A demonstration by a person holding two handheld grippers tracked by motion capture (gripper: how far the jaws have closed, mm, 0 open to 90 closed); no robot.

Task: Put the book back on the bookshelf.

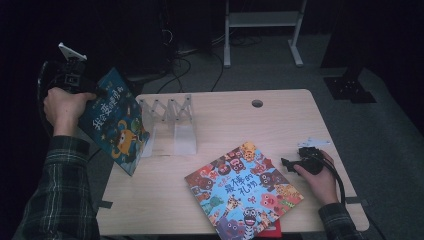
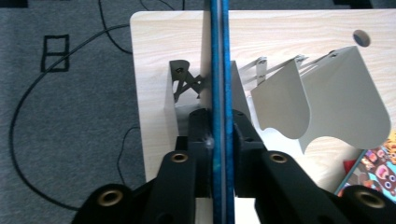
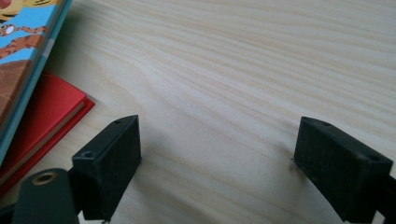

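— Where is the blue picture book point(image 1: 114, 121)?
— Clamped edge-on in the left gripper point(image 2: 219, 140), held tilted at the table's point(image 1: 280, 120) left edge beside the white folding rack point(image 1: 170, 116).
— And the right gripper point(image 3: 217, 163)?
— Jaws spread, holding nothing, resting on bare wood near the colourful animal book point(image 1: 242, 190).

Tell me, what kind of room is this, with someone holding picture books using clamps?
Probably a lab or studio for recording handling tasks, not a home. A lone wooden table stands on grey carpet against dark surroundings, loose cables trail across the floor, and a metal equipment stand rises behind.
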